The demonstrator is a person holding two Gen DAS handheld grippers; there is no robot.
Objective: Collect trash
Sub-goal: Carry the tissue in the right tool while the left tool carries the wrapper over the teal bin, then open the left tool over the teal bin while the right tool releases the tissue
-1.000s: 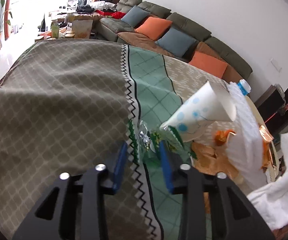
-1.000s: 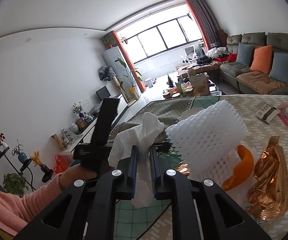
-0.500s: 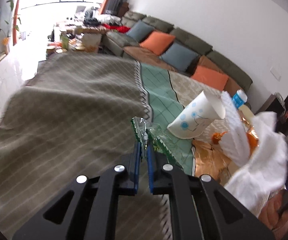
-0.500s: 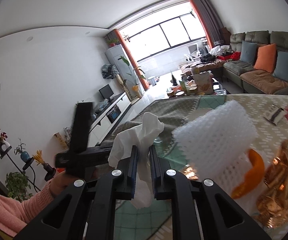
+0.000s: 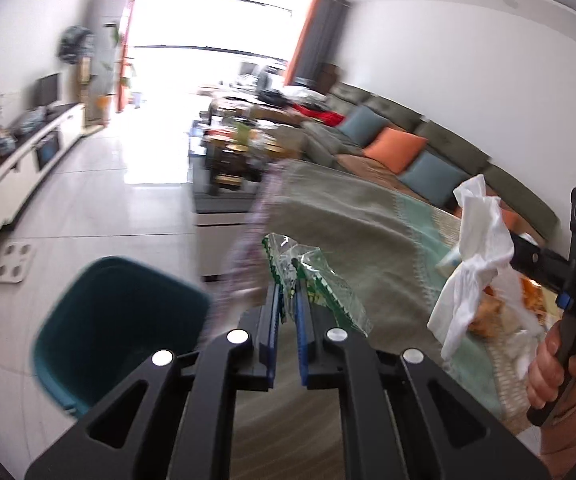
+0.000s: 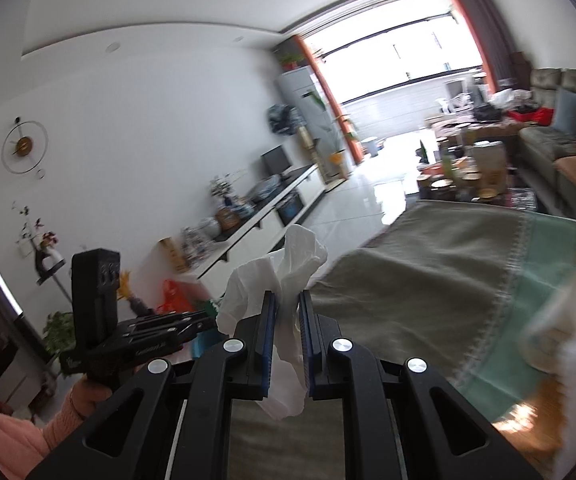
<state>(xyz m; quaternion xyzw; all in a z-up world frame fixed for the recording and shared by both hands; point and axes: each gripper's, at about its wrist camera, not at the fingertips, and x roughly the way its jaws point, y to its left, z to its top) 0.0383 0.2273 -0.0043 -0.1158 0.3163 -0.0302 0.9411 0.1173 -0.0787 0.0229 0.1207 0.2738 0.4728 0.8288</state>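
My left gripper (image 5: pixel 287 300) is shut on a clear plastic wrapper with green print (image 5: pixel 312 276), held in the air above the table edge. A teal trash bin (image 5: pixel 115 328) stands on the floor below it, to the left. My right gripper (image 6: pixel 288 306) is shut on a crumpled white tissue (image 6: pixel 275 280); this tissue also shows in the left wrist view (image 5: pixel 472 256), to the right of the wrapper. More trash (image 5: pixel 504 308), orange and white, lies on the table behind the tissue.
The table carries a grey, green and beige patterned cloth (image 5: pixel 368 216). A grey sofa with orange and blue cushions (image 5: pixel 400 148) runs along the right wall. A white TV cabinet (image 5: pixel 19 172) lines the left wall. A low cluttered table (image 5: pixel 239 148) stands beyond.
My left gripper closed on the wrapper, lifted it off the table and swung left toward the bin. My right gripper, still holding the tissue, also swung left away from the trash pile.
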